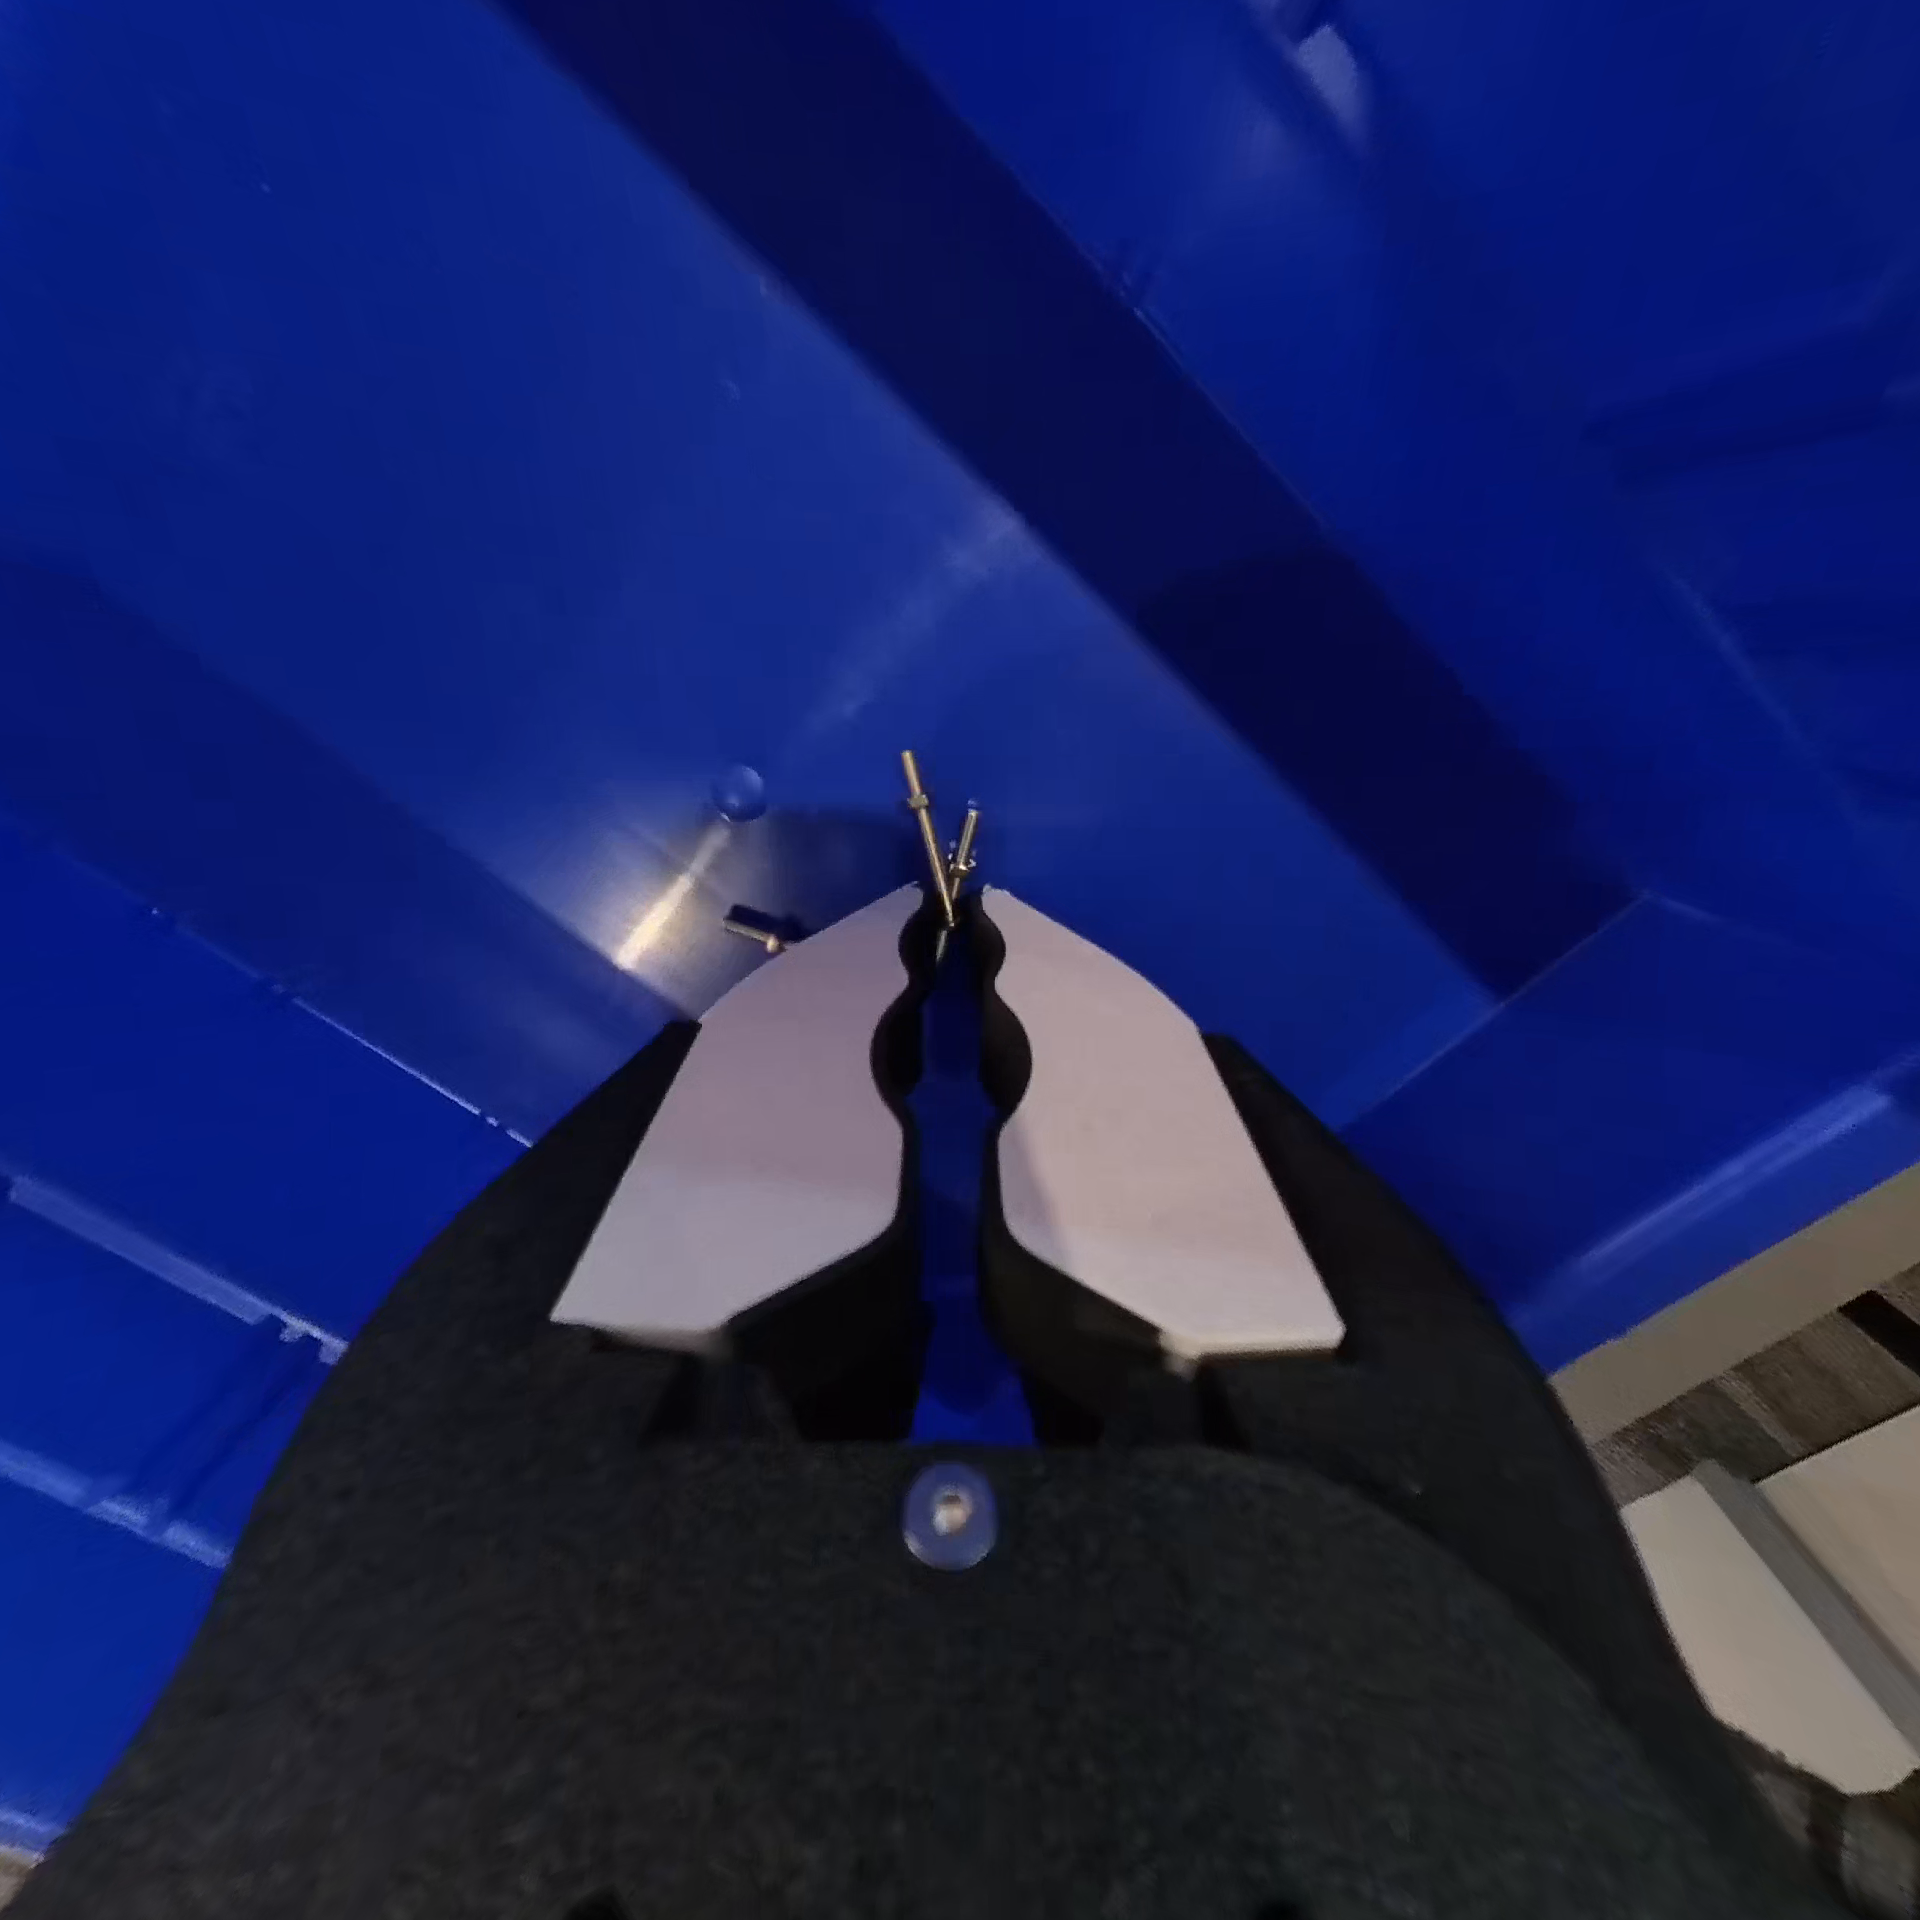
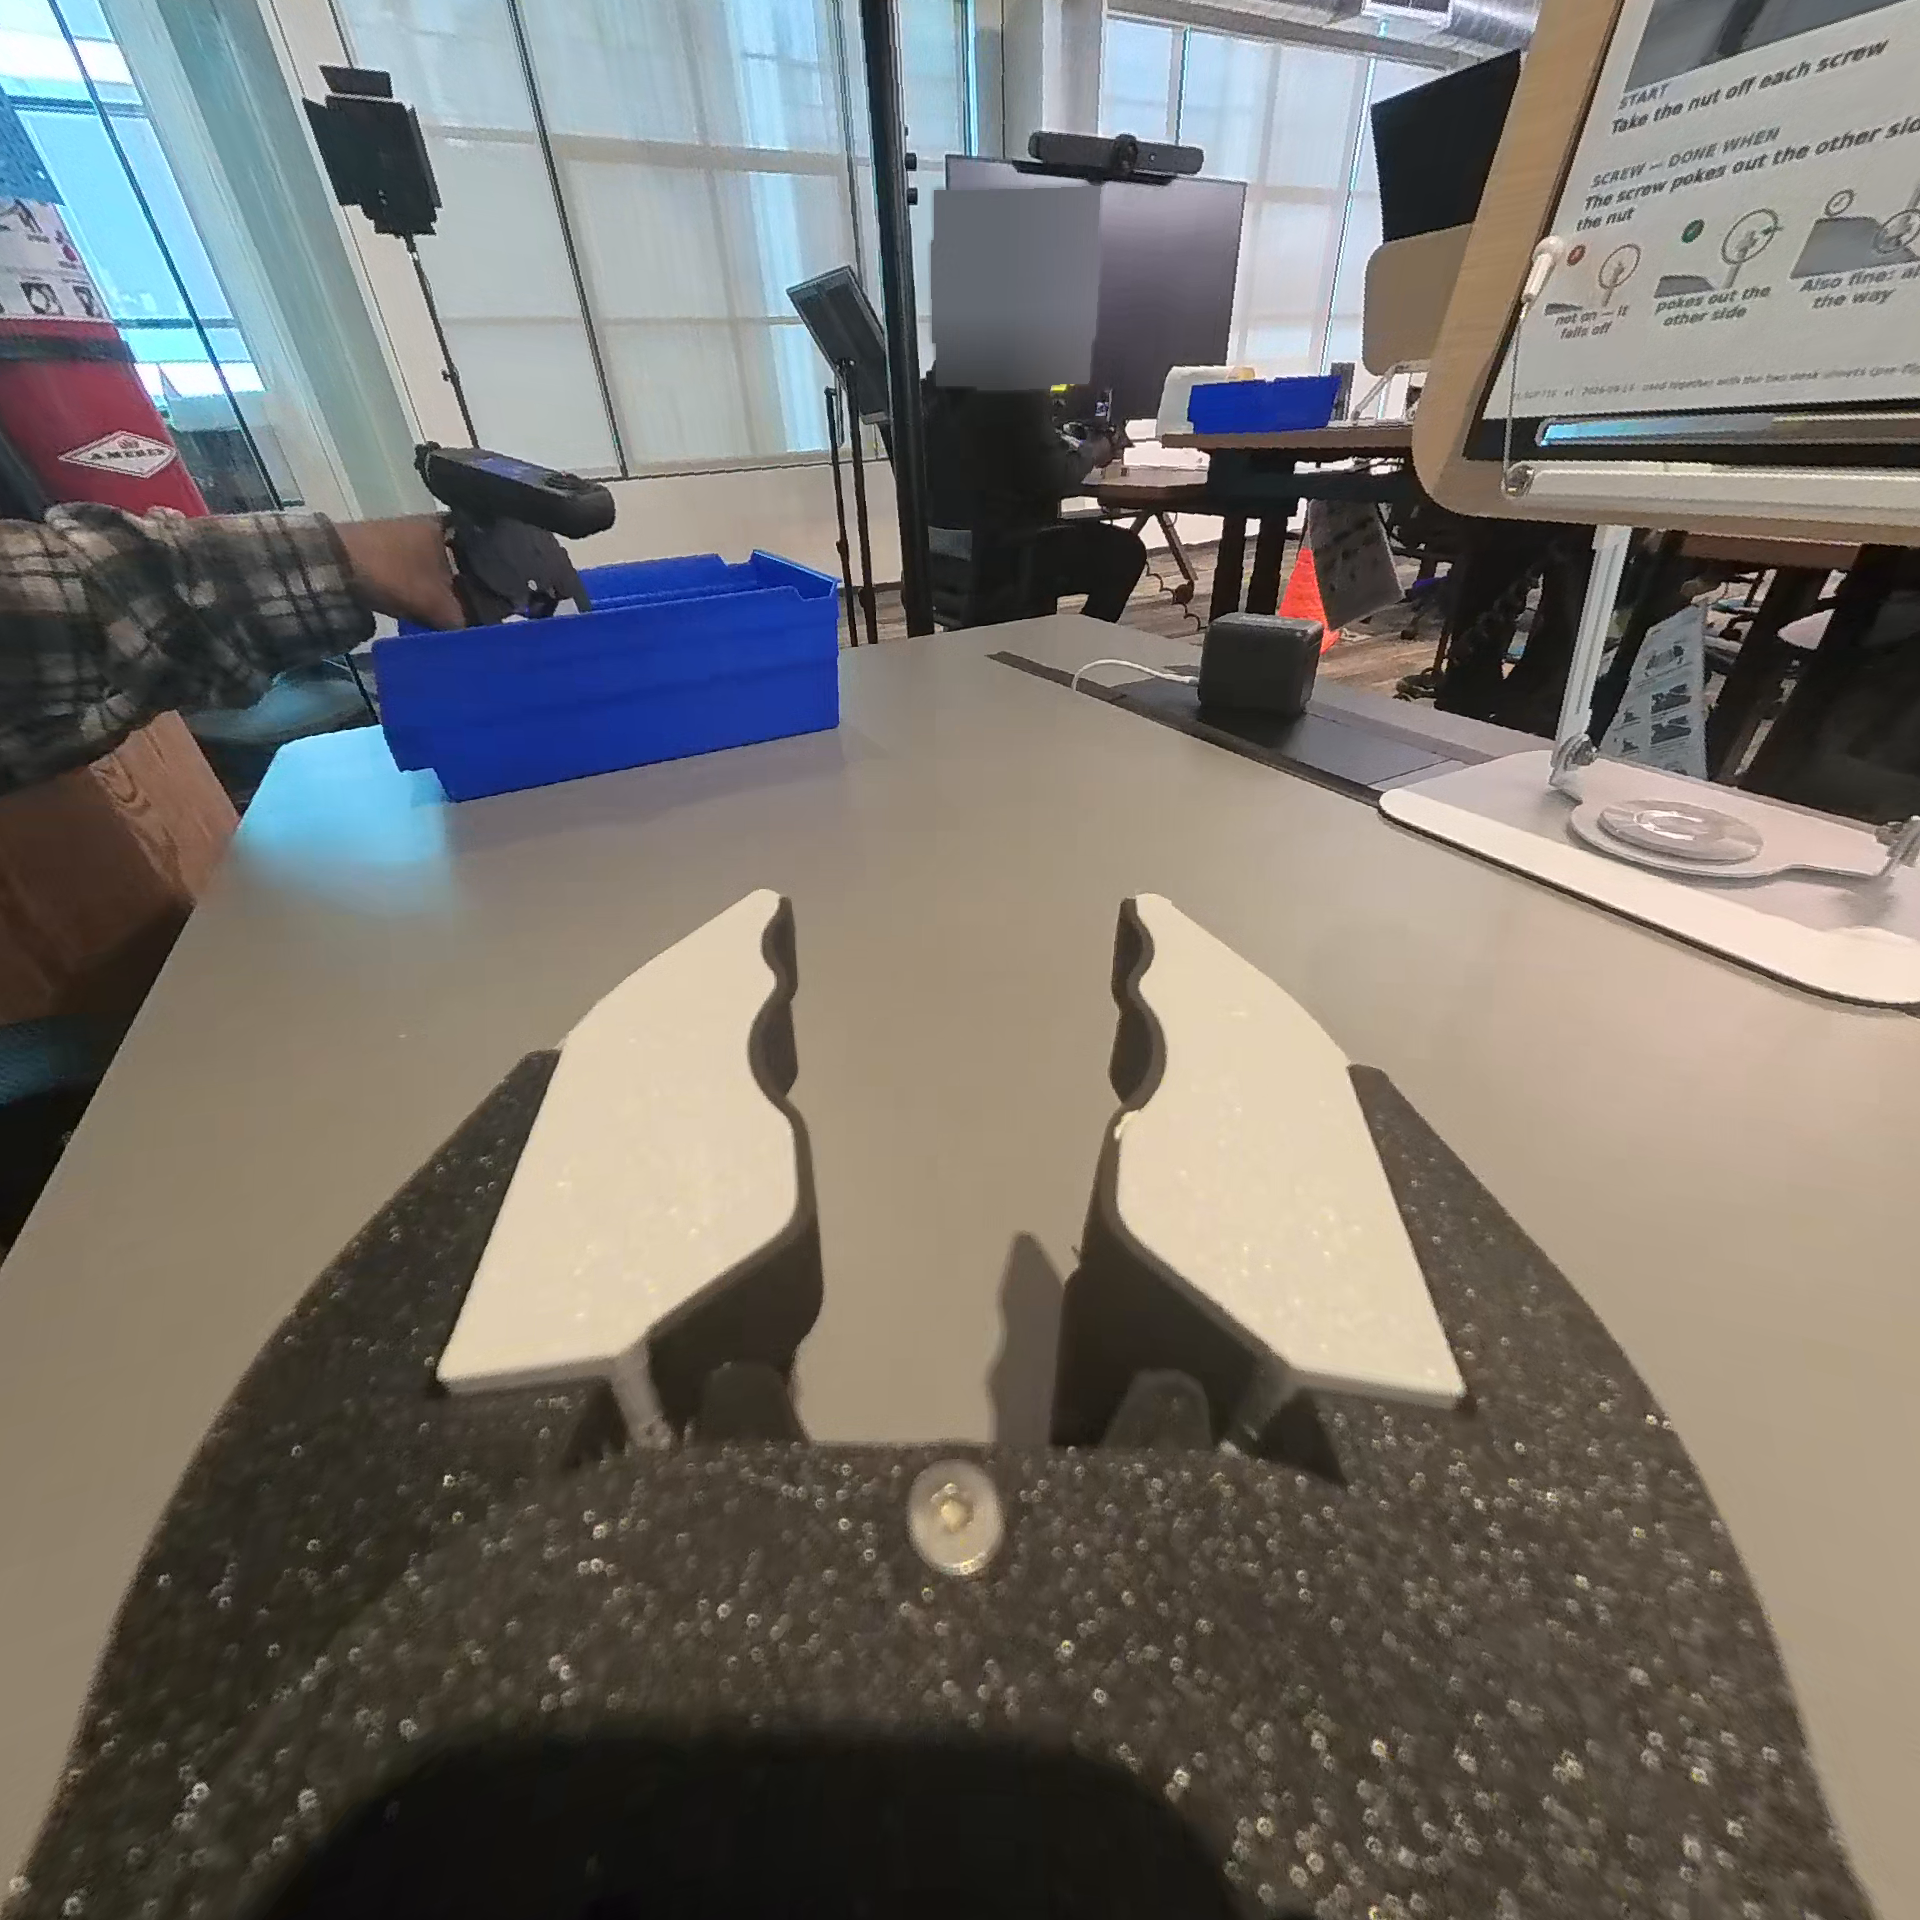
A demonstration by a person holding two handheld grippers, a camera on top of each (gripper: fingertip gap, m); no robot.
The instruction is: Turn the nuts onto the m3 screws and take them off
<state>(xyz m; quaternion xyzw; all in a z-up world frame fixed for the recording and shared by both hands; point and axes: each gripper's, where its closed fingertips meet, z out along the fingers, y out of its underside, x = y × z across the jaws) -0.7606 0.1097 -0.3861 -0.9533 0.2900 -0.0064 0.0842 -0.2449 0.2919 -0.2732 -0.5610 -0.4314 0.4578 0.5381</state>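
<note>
The screw (image 1: 928, 836) you hold carries a nut (image 1: 915, 805) near its far end and juts from the tips of your left gripper (image 1: 948, 902), which is clenched on its lower shank, deep inside the blue bin (image 1: 1299, 436). A second screw (image 1: 963, 844) crosses just behind it, and a third (image 1: 755, 928) lies on the bin floor to the left, near the wall. Bin walls close in on every side there. Your right gripper (image 2: 951, 914) hangs released, fingers spread wide over the bare grey table (image 2: 1039, 769), with open surface ahead up to the bin and to the white stand base (image 2: 1475, 831) at the right edge.
</note>
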